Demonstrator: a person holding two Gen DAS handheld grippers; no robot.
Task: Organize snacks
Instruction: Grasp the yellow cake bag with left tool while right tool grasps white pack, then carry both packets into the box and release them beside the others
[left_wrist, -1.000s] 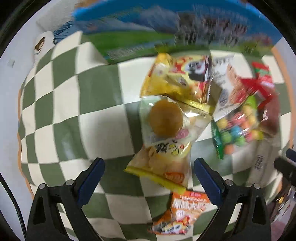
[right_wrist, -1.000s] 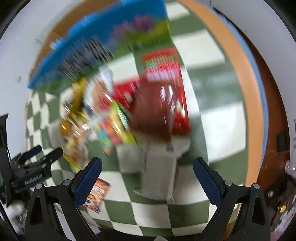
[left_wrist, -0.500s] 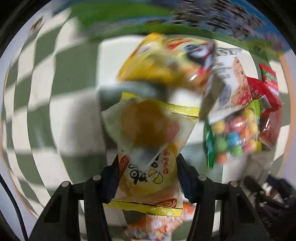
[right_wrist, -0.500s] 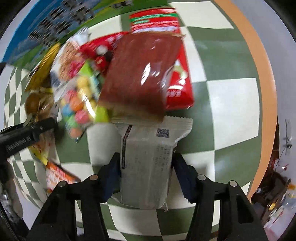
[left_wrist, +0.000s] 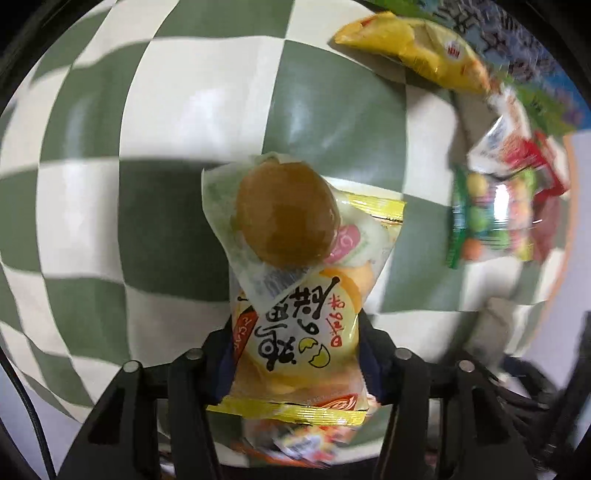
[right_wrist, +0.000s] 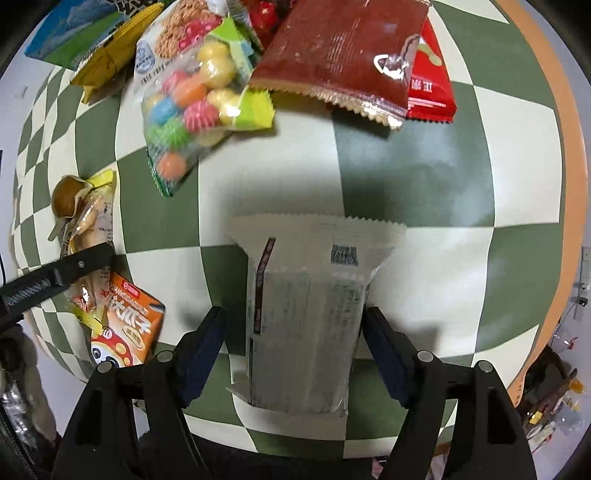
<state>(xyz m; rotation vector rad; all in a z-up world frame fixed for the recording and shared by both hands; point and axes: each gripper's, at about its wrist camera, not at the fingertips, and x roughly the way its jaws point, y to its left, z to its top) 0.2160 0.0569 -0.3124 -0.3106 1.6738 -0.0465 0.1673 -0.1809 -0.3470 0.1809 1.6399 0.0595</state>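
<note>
A green-and-white checkered tablecloth (right_wrist: 413, 192) is covering the table. My left gripper (left_wrist: 297, 354) is clamping the yellow egg-snack packet (left_wrist: 306, 332), with a clear-wrapped brown bun (left_wrist: 284, 214) riding on top. My right gripper (right_wrist: 295, 347) is pinching the white wrapped packet (right_wrist: 306, 314) by its sides. Most sorting is still waiting, I judge: the colourful candy-ball bag (right_wrist: 192, 96) at eleven o'clock, the brown pouch (right_wrist: 340, 51) at twelve, and the orange packet (right_wrist: 125, 332) at nine are lying loose.
</note>
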